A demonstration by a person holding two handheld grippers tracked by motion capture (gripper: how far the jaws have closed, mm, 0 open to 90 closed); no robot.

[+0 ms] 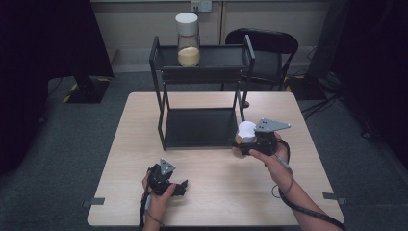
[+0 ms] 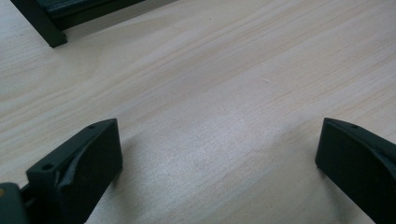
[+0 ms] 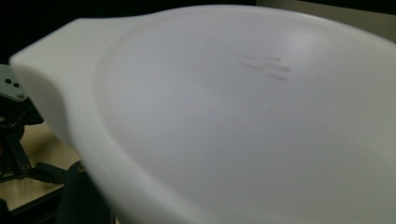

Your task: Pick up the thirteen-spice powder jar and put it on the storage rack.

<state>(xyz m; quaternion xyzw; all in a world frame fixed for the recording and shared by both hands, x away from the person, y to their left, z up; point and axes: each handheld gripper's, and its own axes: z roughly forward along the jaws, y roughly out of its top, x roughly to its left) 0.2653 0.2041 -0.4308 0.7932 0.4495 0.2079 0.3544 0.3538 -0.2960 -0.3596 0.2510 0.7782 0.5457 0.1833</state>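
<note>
Right claw (image 1: 242, 142) was clamped on a jar with a white lid (image 1: 247, 129), held just off the right front corner of the black rack (image 1: 202, 86), beside its right front leg. Jar looked raised above the table (image 1: 216, 202), though its underside wasn't visible. Amber contents visible below the lid in the high view. In the right gripper view the white lid (image 3: 243, 121) sat right up against the camera, blurred; the jaws themselves were mostly hidden behind it, only a dark piece at bottom left.

Left claw (image 1: 179, 188) was open, nothing between the jaws. It rested low at the front left of the table, held in the person's left hand (image 1: 156, 197). The left gripper view showed both jaws spread wide over bare wood (image 2: 219, 116), with a corner of the rack's foot (image 2: 46, 28) at top left.

A second jar (image 1: 188, 38), same white lid, pale yellow fill in its lower part, stood upright on the rack's top shelf, left of centre. Lower shelf (image 1: 199, 127) held nothing. Both claws were well apart. A black chair (image 1: 267, 45) sat behind the table.
</note>
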